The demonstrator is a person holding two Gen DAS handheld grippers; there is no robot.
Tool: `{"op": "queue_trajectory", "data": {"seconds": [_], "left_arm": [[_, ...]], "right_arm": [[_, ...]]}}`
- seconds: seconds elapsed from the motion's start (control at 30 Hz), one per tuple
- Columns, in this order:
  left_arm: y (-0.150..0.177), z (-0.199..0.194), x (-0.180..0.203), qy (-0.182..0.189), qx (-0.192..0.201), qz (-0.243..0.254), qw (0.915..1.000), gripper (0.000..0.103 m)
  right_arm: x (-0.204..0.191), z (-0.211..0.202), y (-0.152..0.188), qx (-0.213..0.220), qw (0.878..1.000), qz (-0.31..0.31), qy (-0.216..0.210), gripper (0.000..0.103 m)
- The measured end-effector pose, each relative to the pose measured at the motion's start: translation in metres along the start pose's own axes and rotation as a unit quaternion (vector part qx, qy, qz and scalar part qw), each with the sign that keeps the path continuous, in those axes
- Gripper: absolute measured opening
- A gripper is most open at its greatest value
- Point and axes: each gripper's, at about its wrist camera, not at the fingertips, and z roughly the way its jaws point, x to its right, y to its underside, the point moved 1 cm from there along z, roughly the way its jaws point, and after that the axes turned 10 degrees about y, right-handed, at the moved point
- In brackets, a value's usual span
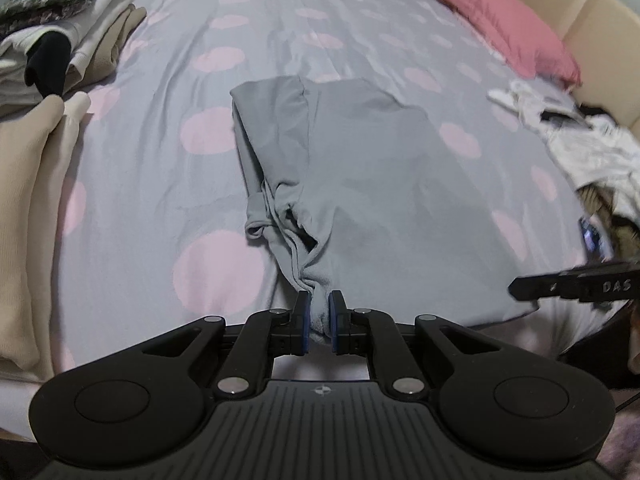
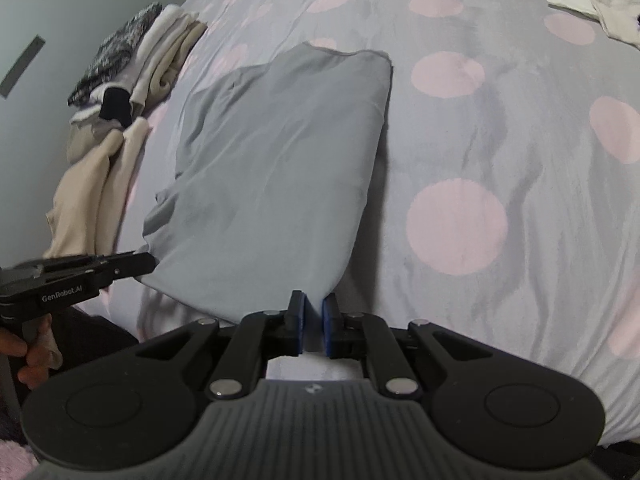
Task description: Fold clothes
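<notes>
A grey garment [image 1: 372,176] lies spread on the bed, its near edge at the bed's front. My left gripper [image 1: 319,300] is shut on the bunched near-left corner of it, the cloth pinched between the blue pads. In the right wrist view the same grey garment [image 2: 276,172] stretches away from my right gripper [image 2: 314,304], which is shut on its near-right corner. The other gripper shows at each view's edge: the right one [image 1: 576,282] in the left wrist view, the left one [image 2: 120,266] in the right wrist view.
The bed has a grey sheet with pink dots [image 1: 224,132]. Folded clothes [image 1: 60,40] are stacked at the left, beige ones [image 1: 36,184] nearer. A pink pillow [image 1: 504,20] and a heap of unfolded laundry [image 1: 592,148] lie at the right. A hand [image 2: 24,356] holds the left gripper's handle.
</notes>
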Motion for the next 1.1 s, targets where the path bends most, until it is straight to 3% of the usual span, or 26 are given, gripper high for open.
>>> {"op": "queue_trajectory", "data": {"seconds": [0.2,0.33,0.37,0.43,0.57,0.7,0.93,1.1], "left_arm": [[0.003,0.02,-0.001,-0.023,-0.038,0.004,0.999,0.007],[0.006,0.028,-0.006,-0.035,-0.059,-0.001,0.9976,0.009],[0.006,0.026,-0.007,-0.032,-0.056,-0.007,0.9979,0.01],[0.006,0.022,-0.011,-0.026,-0.048,-0.02,0.9983,0.012],[0.002,0.008,-0.015,-0.026,-0.016,-0.037,0.9988,0.024],[-0.009,-0.006,-0.019,-0.019,0.026,-0.057,0.9978,0.044],[-0.034,-0.007,-0.024,-0.017,0.067,-0.079,0.9945,0.053],[-0.056,0.001,-0.027,-0.022,0.066,-0.092,0.9934,0.057]], "right_arm": [[-0.001,0.023,0.004,-0.029,0.999,-0.015,0.024,0.011],[-0.003,0.03,0.006,-0.039,0.998,-0.021,0.035,0.019],[-0.002,0.028,0.006,-0.037,0.999,-0.019,0.036,0.031],[0.0,0.023,0.006,-0.023,0.999,-0.014,0.041,0.039],[0.004,0.01,-0.001,0.013,0.998,-0.004,0.061,0.045],[0.006,0.003,-0.012,0.043,0.997,0.012,0.062,0.048],[0.001,0.005,-0.036,0.068,0.996,0.029,0.059,0.051],[0.0,0.007,-0.06,0.08,0.994,0.04,0.063,0.057]]}}
